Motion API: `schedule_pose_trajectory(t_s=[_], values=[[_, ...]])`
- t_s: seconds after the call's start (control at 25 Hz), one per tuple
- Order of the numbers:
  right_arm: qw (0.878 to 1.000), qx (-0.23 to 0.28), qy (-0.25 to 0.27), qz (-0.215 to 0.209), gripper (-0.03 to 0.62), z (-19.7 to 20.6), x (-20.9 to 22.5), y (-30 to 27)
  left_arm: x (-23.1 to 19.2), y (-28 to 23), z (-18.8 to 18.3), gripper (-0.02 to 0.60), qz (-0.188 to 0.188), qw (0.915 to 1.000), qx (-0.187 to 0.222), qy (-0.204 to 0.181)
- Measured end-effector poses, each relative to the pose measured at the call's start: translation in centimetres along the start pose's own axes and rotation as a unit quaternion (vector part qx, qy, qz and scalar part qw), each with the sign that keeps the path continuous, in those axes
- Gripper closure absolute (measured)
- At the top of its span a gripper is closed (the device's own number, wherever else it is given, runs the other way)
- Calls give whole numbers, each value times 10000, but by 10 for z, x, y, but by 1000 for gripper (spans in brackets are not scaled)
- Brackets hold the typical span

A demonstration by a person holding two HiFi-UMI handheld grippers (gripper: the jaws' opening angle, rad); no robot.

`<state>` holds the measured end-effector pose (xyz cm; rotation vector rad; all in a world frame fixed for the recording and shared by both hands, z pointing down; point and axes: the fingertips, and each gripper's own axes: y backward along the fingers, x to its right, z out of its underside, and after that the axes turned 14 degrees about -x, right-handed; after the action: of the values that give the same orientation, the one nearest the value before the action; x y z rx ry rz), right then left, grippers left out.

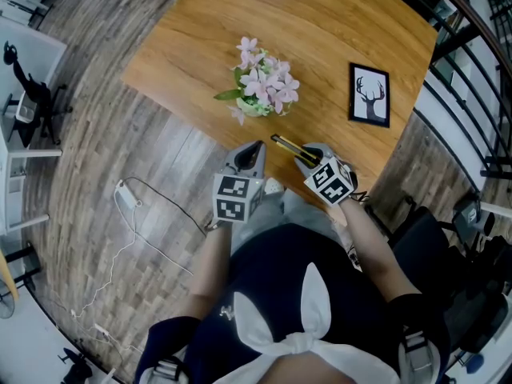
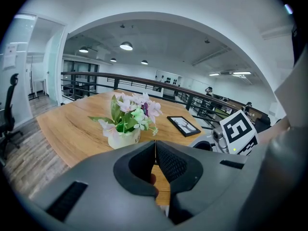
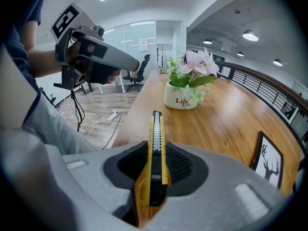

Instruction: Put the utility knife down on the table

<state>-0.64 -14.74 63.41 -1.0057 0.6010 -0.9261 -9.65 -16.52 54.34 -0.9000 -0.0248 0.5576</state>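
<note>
A yellow and black utility knife [image 3: 156, 150] sticks out forward between the jaws of my right gripper [image 3: 156, 165], which is shut on it. In the head view the knife [image 1: 291, 150] points up and left from the right gripper [image 1: 314, 158], low over the near edge of the wooden table [image 1: 320, 30]. My left gripper [image 1: 254, 152] hangs beside it at the table's edge, and its pads [image 2: 166, 160] meet with nothing between them. From the left gripper view the right gripper's marker cube [image 2: 238, 131] shows at the right.
A white pot of pink flowers [image 1: 262, 86] stands mid-table, about a hand's width beyond the knife tip. A framed deer picture [image 1: 370, 94] lies to the right. A white cable and adapter [image 1: 128, 198] trail on the wood floor at the left.
</note>
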Motion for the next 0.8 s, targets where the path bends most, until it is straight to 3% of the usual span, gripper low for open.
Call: schedule_pose_trajectory(t_s=[0.8], values=[[9997,-197,22,-126,477,10,-2,-20,0,-1,-1,560,97,9999,-8,59]])
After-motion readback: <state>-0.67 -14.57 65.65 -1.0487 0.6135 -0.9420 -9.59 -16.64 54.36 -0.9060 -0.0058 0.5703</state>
